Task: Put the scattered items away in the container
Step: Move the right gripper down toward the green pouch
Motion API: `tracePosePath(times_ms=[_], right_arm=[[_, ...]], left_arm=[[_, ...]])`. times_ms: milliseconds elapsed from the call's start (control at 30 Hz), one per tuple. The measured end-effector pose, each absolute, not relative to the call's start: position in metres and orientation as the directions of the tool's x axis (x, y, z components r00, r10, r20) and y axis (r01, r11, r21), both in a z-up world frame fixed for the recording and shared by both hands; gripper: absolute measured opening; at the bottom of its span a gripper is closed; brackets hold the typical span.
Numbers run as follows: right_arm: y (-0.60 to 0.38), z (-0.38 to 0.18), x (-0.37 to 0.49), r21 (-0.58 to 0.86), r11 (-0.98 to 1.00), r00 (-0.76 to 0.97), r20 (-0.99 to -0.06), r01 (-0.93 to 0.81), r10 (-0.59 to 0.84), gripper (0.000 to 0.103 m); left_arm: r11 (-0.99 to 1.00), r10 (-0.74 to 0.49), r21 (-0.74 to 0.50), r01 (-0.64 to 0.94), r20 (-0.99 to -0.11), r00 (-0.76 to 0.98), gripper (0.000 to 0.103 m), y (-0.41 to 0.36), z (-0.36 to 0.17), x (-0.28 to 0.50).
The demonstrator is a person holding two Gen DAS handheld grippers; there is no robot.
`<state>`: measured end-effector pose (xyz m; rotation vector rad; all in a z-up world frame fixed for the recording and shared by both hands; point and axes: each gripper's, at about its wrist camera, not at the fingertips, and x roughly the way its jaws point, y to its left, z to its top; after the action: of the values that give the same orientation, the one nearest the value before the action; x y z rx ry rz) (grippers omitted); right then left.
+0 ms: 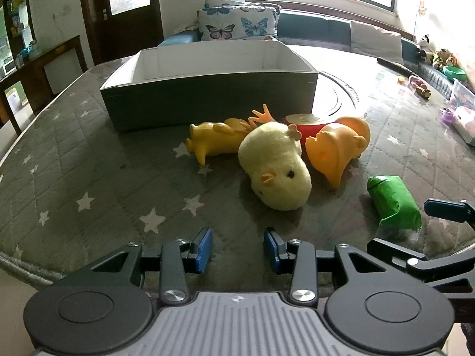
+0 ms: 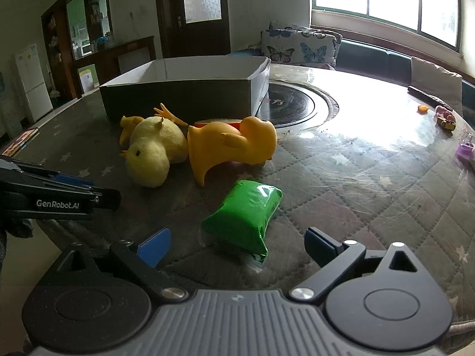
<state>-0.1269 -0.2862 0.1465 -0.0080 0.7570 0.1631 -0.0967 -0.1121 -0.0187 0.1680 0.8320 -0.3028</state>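
Right gripper (image 2: 237,244) spread wide around the green pack (image 2: 242,215) ahead of the box (image 2: 184,95), ready to pinch; left gripper (image 1: 238,247) released, empty, facing the plush (image 1: 274,163).

A grey open box (image 1: 207,101) stands empty. Just before it lie a yellow rubber chicken (image 1: 213,142), plush chick (image 1: 276,163), orange rubber duck (image 1: 338,148), red-sided tape roll (image 1: 305,124), and nearer, a green packet (image 2: 246,213).

Round bench (image 1: 89,178) under a grey quilted star-print cover, open grey box (image 1: 207,101) at the back, plush chick (image 1: 276,163), yellow rubber chicken (image 1: 216,142), orange rubber duck (image 1: 338,148) and red tape roll (image 1: 305,126) clustered before it, green packet (image 1: 393,201) nearer the edge.
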Motion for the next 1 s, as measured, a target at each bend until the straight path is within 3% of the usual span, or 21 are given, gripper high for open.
tracePosePath(times_ms=[500, 800, 867, 1000], right_arm=[[-0.294, 0.145, -0.117, 0.048, 0.99, 0.706, -0.697, -0.129, 0.126, 0.09], [-0.305, 0.147, -0.114, 0.042, 0.992, 0.705, -0.7, -0.116, 0.112, 0.076], [-0.309, 0.148, -0.114, 0.043, 0.993, 0.707, -0.699, -0.106, 0.106, 0.069], [-0.316, 0.149, -0.115, 0.041, 0.995, 0.707, -0.701, -0.092, 0.095, 0.068]], left_arm=[[0.926, -0.237, 0.01, 0.377, -0.761, 0.603, 0.041, -0.123, -0.017, -0.088], [0.911, -0.269, -0.006, 0.413, -0.767, 0.582, 0.041, -0.133, -0.017, -0.082], [0.907, -0.276, -0.009, 0.421, -0.768, 0.578, 0.041, -0.135, -0.017, -0.081], [0.898, -0.297, -0.025, 0.439, -0.771, 0.563, 0.041, -0.138, -0.016, -0.08]])
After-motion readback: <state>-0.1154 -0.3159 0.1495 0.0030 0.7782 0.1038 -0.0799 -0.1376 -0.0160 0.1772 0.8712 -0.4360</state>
